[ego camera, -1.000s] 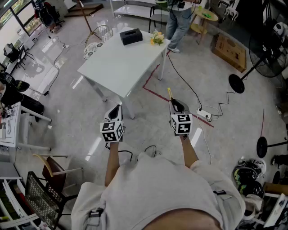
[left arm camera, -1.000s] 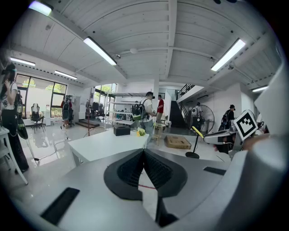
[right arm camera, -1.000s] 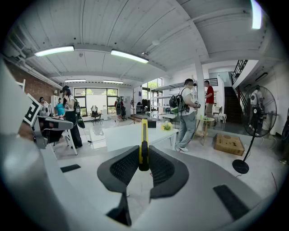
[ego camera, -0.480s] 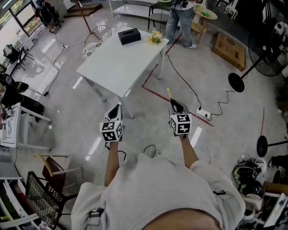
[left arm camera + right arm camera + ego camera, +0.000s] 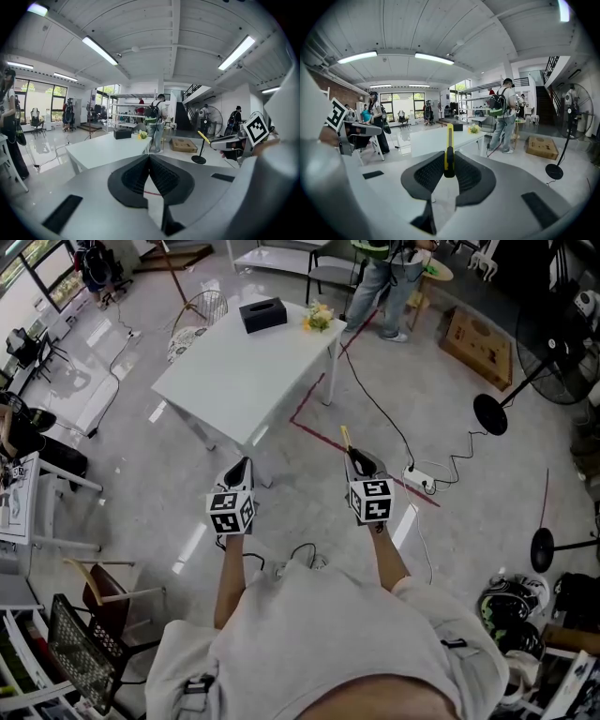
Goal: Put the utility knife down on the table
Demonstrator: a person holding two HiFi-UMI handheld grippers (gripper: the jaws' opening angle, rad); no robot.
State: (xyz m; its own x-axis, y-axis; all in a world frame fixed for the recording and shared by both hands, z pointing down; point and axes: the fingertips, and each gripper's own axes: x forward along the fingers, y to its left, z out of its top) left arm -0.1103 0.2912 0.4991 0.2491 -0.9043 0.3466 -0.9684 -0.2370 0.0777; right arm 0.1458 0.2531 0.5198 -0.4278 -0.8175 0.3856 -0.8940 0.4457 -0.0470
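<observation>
WALKING IT OVER: A person stands short of a white worktop (image 5: 246, 371) with the right claw (image 5: 356, 457) pinching a yellow utility knife (image 5: 345, 437), whose body juts forward beyond the pads. The left claw (image 5: 241, 468) is pressed together on nothing. The knife hangs in the air above the floor, well apart from the worktop. In the head view the worktop lies ahead and to the left, with a black box (image 5: 262, 314) and a small bunch of yellow flowers (image 5: 317, 319) at its far end. The step in hand appears to be the carry to the worktop. Done well, it means bringing the right claw over the bare near half, clear of box and flowers and in from the edge. The knife should then be lowered until it lies flat or nearly so, and only then should the pads spread, so that it neither drops nor slides off. A cable (image 5: 380, 413) and power strip (image 5: 417, 480) on the floor ahead look worth stepping round
</observation>
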